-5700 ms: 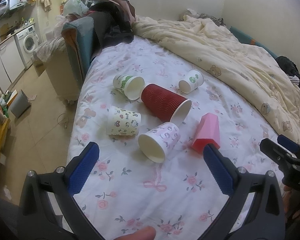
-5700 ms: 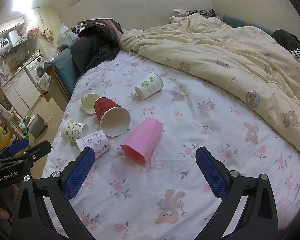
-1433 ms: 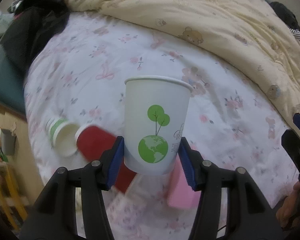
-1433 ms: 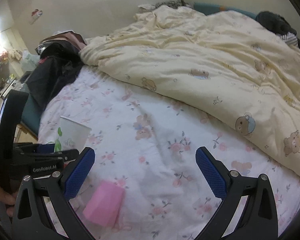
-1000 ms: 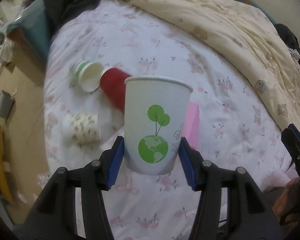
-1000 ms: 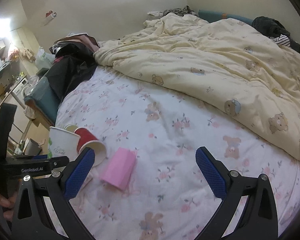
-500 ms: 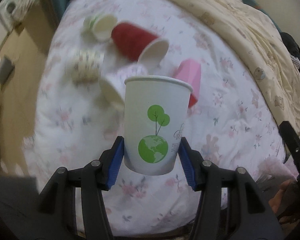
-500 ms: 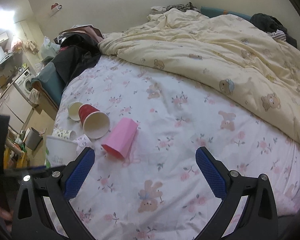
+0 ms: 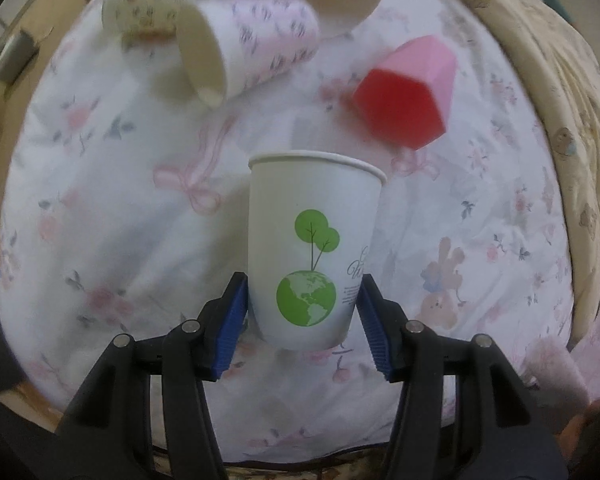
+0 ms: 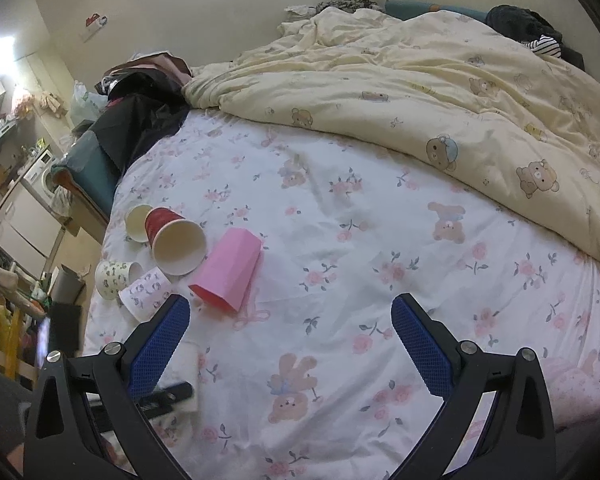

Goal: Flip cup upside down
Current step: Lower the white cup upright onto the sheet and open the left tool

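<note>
The bed (image 10: 340,240) fills the left view more steeply than a moment ago, lying cups now at the top of frame, so the left hand-held gripper (image 9: 300,320) has tipped downward, rotating the white tree-print cup (image 9: 314,256) pinched at its base, mouth pointing toward the sheet. The flip looks underway but unfinished; the right hand-held gripper (image 10: 286,344) hovers spread and empty.

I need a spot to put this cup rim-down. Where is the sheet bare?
Bare sheet runs between the pink cup and the quilt, and near the open right gripper. The left gripper holds the tree cup. It is crowded at the lying cups beside the red cup.
</note>
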Tool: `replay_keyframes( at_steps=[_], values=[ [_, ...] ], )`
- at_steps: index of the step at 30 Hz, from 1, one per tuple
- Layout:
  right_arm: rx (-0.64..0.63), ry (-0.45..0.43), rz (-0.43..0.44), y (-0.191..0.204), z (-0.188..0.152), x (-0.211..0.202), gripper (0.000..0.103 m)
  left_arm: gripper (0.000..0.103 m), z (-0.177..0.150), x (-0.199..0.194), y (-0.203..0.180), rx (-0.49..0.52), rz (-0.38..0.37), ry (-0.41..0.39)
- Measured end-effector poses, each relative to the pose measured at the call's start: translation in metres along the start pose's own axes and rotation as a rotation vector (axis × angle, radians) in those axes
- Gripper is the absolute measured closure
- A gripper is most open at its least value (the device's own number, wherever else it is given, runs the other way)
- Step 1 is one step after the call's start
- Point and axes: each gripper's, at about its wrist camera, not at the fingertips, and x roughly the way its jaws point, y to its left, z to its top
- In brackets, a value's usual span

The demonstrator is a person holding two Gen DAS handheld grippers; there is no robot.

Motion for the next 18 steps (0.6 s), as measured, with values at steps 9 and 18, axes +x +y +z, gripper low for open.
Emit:
replay_keyframes(
  at_steps=[9, 18],
  values=[
    [-0.007, 0.026, -0.024, -0.003, -0.001, 0.006, 0.0, 0.048, -0.003, 0.006, -0.014, 0.043, 0.04, -0.017],
    [-0.004, 0.014, -0.012, -0.003, 0.0, 0.006, 0.0, 0.012, -0.007, 0.002, -0.014, 0.081, 0.06, -0.036]
  ],
)
